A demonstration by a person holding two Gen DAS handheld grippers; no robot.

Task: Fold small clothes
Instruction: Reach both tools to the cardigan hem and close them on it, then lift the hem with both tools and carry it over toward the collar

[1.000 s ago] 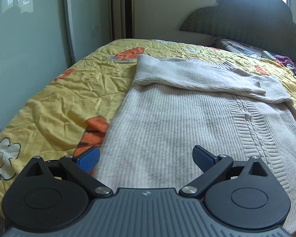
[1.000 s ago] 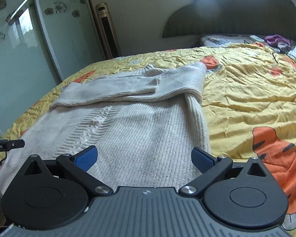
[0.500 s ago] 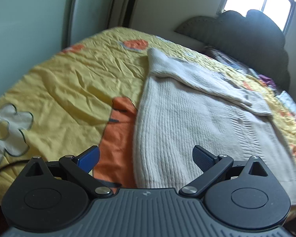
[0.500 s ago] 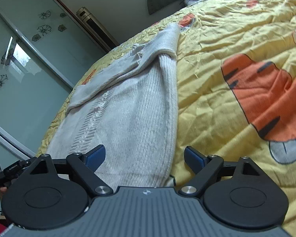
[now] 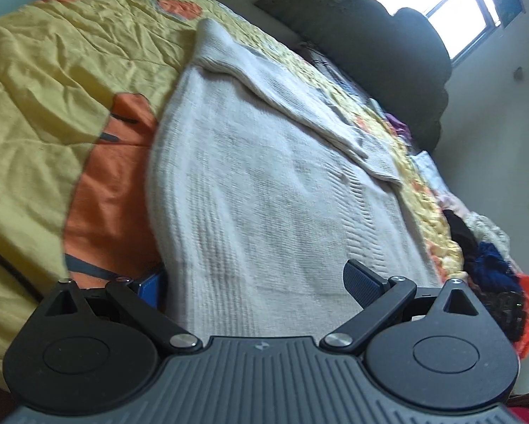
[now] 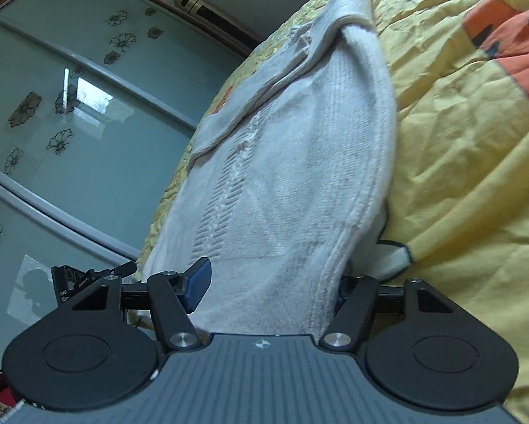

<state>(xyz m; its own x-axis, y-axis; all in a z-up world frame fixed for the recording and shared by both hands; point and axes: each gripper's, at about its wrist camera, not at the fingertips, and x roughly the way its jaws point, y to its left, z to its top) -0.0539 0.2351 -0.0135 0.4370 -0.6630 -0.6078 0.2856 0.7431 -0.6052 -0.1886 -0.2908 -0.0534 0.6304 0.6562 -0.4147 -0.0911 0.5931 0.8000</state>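
Note:
A cream knitted sweater (image 5: 264,190) lies flat on the yellow bedspread (image 5: 35,113), its sleeves folded across the chest at the far end. My left gripper (image 5: 254,284) is open, tilted, with the sweater's bottom left corner between its jaws; the left pad is partly hidden under the hem. In the right wrist view the sweater (image 6: 292,162) fills the middle. My right gripper (image 6: 269,286) is open but narrowed, with the bottom right corner of the hem between its jaws; the right pad is hidden behind the fabric.
The bedspread (image 6: 476,141) has orange tiger prints. A dark headboard (image 5: 388,42) stands at the far end, with a pile of clothes (image 5: 490,261) on the right. Glass wardrobe doors (image 6: 70,123) stand beside the bed. The other gripper (image 6: 77,279) shows at left.
Both grippers have dropped and tilted down to the sweater's bottom hem, one at each corner. The right gripper's jaws have narrowed around the hem.

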